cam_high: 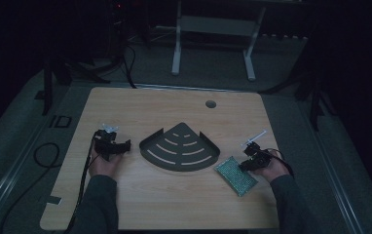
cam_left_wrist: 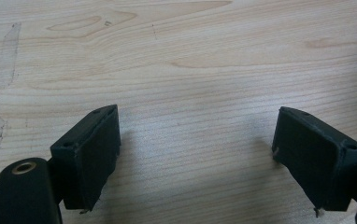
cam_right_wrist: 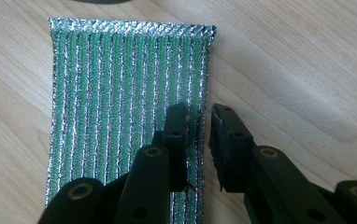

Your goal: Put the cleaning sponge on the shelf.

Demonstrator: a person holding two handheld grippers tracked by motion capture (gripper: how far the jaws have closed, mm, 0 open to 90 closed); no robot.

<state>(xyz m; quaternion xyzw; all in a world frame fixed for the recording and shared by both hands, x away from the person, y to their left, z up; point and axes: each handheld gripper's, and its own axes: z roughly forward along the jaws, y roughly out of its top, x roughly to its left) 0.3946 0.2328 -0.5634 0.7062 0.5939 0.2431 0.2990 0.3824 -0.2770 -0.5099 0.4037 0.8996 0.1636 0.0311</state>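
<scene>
Wooden table (cam_high: 164,204) holding dark fan-shaped tray (cam_high: 180,147); left gripper (cam_left_wrist: 195,158) hovering with jaws wide apart; right gripper (cam_right_wrist: 199,140) pinching edge of green sponge (cam_right_wrist: 120,93).

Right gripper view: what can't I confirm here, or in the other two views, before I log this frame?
- Right gripper, right gripper view: jaws nearly together at the green sponge's edge; whether they pinch it is unclear. Its near end is hidden by the jaws.
- High view: dim; the sponge's texture and the dark corner rack's depth are too small to read.
- Left gripper, left gripper view: the dark object at the right edge is cut off.
</scene>
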